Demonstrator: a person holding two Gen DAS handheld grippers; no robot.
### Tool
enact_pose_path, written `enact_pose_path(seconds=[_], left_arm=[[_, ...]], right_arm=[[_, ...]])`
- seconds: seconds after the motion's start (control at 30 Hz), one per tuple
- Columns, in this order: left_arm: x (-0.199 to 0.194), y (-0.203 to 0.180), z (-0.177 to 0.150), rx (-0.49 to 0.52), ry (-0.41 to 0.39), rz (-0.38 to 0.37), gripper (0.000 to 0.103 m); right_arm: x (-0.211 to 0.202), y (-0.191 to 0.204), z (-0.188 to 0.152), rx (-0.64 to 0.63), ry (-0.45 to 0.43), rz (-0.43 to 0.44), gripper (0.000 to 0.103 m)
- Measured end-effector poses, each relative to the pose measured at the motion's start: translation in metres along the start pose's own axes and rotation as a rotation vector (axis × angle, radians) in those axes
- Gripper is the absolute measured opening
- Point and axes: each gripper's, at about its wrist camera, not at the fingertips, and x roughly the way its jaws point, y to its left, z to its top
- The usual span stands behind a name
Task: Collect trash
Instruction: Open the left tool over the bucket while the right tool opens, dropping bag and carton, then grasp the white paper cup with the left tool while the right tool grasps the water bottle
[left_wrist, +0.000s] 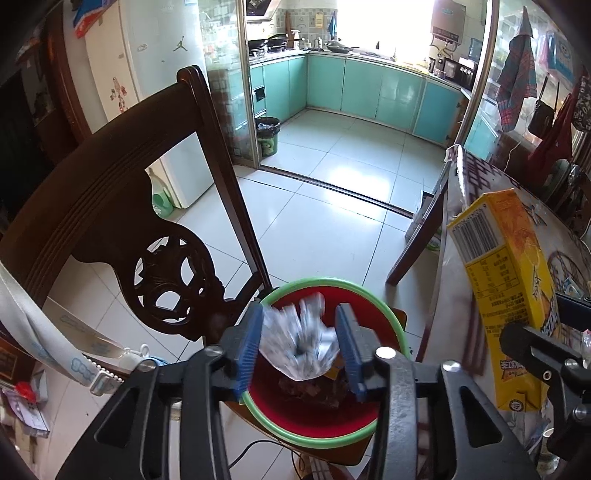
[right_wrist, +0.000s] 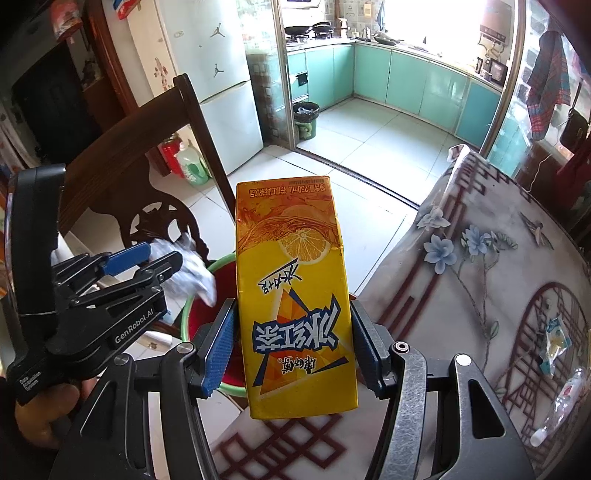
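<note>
A red bin with a green rim (left_wrist: 384, 310) stands on a chair seat beside the table; it also shows in the right wrist view (right_wrist: 192, 314). My left gripper (left_wrist: 300, 347) is above the bin with a crumpled clear plastic wrapper (left_wrist: 299, 343) between its blue pads; the wrapper is blurred and the pads stand at its sides. Dark trash lies inside the bin (left_wrist: 314, 387). My right gripper (right_wrist: 293, 343) is shut on a yellow iced-tea carton (right_wrist: 295, 295), held upside down at the table's edge right of the bin. The carton also shows in the left wrist view (left_wrist: 506, 295).
A dark carved wooden chair back (left_wrist: 122, 206) rises left of the bin. The table with a floral cover (right_wrist: 480, 258) is on the right, with small wrappers (right_wrist: 554, 343) and a plastic bottle (right_wrist: 557, 406) on it. A tiled floor leads to the kitchen.
</note>
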Motion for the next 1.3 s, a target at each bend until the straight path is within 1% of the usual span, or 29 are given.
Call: enact_pose_path(seconds=[0.03, 0.07, 0.17, 0.2, 0.53, 0.73, 0.93, 1.07, 1.23, 1.3], left_arm=[[-0.001, 0.000, 0.000, -0.001, -0.003, 0.000, 0.051], [-0.002, 0.001, 0.000, -0.002, -0.008, 0.001, 0.054], [-0.004, 0.000, 0.001, -0.002, -0.016, 0.003, 0.055], [-0.005, 0.000, 0.001, -0.002, -0.018, 0.004, 0.055], [-0.032, -0.013, 0.005, 0.002, -0.069, -0.010, 0.056], [-0.053, -0.034, 0.003, 0.024, -0.099, -0.030, 0.056], [-0.072, -0.072, -0.007, 0.072, -0.109, -0.069, 0.056], [-0.084, -0.108, -0.018, 0.119, -0.108, -0.112, 0.056], [-0.098, -0.165, -0.034, 0.191, -0.081, -0.208, 0.056], [-0.103, -0.187, -0.042, 0.218, -0.065, -0.255, 0.056]], right_arm=[[0.001, 0.000, 0.001, 0.001, 0.001, 0.006, 0.057], [0.003, 0.000, 0.001, 0.001, 0.004, 0.016, 0.058], [0.005, 0.000, 0.000, -0.004, 0.008, 0.027, 0.074], [0.004, 0.000, 0.000, -0.003, 0.004, 0.028, 0.076], [-0.012, -0.016, -0.009, 0.017, -0.018, 0.006, 0.076], [-0.028, -0.030, -0.020, 0.038, -0.032, -0.011, 0.077], [-0.049, -0.050, -0.040, 0.073, -0.044, -0.030, 0.080], [-0.067, -0.072, -0.062, 0.105, -0.046, -0.057, 0.081], [-0.089, -0.115, -0.097, 0.174, -0.036, -0.114, 0.083], [-0.101, -0.144, -0.117, 0.227, -0.027, -0.163, 0.083]])
